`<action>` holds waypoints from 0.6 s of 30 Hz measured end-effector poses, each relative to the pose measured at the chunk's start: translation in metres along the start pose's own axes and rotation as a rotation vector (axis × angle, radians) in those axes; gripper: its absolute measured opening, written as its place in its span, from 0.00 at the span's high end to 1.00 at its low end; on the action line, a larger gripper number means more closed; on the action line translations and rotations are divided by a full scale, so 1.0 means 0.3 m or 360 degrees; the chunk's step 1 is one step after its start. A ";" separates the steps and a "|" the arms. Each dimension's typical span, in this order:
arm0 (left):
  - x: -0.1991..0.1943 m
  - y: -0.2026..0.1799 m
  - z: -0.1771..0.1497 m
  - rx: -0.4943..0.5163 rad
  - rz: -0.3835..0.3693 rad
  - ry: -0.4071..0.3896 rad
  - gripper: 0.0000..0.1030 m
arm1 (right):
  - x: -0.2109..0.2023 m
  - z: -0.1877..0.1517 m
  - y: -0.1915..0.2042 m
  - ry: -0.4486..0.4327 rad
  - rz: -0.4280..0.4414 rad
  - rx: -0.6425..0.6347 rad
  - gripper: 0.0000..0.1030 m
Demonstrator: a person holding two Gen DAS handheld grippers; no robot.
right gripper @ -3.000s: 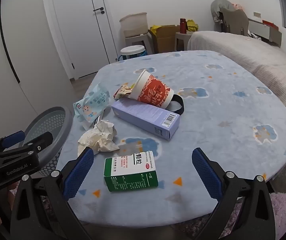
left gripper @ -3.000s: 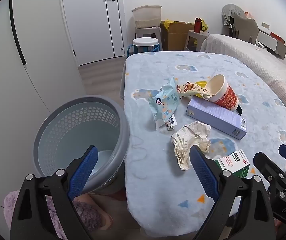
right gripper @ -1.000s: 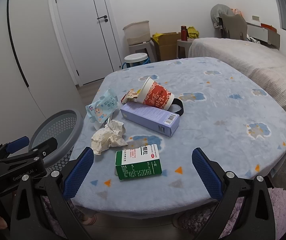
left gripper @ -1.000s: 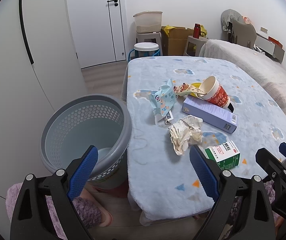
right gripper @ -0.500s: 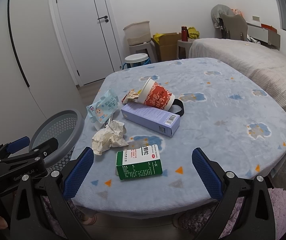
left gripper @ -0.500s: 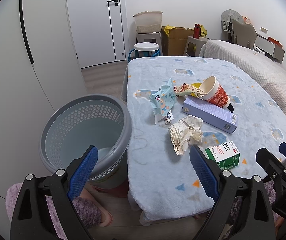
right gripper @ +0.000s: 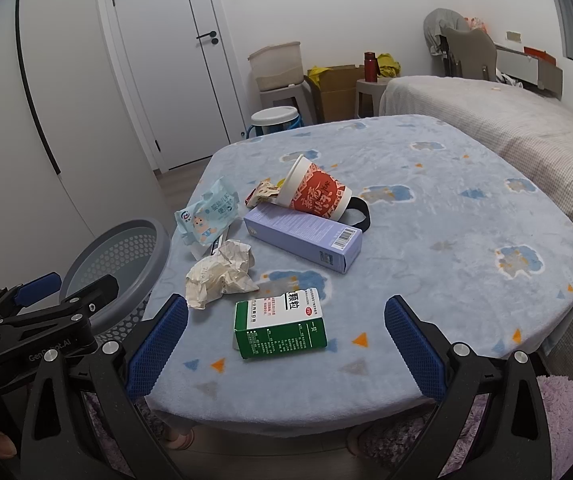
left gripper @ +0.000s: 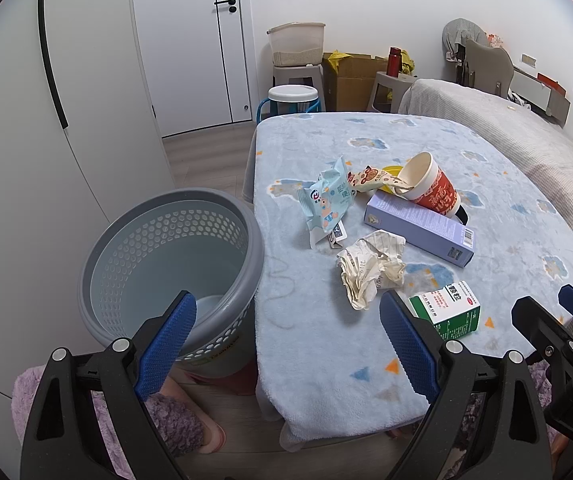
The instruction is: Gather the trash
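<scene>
Grey perforated plastic bin [left gripper: 174, 264] sits right beside the blue cloud-print table [left gripper: 310, 344], where crumpled paper [left gripper: 370, 268] lies near a green-and-white carton [left gripper: 446, 310].

White door [right gripper: 174, 80], cardboard box [right gripper: 336, 90], red bottle [right gripper: 369, 66] on stool [right gripper: 368, 94].

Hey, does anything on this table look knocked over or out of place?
Yes. The red paper cup lies tipped on its side, leaning on the purple box. A crumpled paper wad and the green box lie loose nearby. Nothing looks spilled.
</scene>
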State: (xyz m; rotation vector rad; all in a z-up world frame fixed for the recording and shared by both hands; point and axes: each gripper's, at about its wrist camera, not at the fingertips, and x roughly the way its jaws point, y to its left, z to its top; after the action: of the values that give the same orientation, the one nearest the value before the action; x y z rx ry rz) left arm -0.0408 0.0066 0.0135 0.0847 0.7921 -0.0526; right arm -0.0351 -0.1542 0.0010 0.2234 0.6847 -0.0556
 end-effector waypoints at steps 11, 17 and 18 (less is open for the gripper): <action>0.008 0.000 -0.009 -0.0008 -0.0009 0.0008 0.14 | 0.044 -0.016 0.003 0.0098 0.0026 0.0010 0.06; 0.057 0.020 -0.016 -0.0017 0.0017 0.0056 0.14 | 0.115 -0.041 0.005 0.0210 0.0047 -0.0011 0.06; 0.070 0.027 -0.014 -0.0020 0.0019 0.0064 0.14 | 0.129 -0.045 0.005 0.0226 0.0051 -0.0017 0.06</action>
State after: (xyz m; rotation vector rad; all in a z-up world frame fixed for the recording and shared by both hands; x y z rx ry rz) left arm -0.0286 0.0147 -0.0039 0.0786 0.8319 -0.0346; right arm -0.0133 -0.1489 -0.0333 0.2298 0.8221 -0.0053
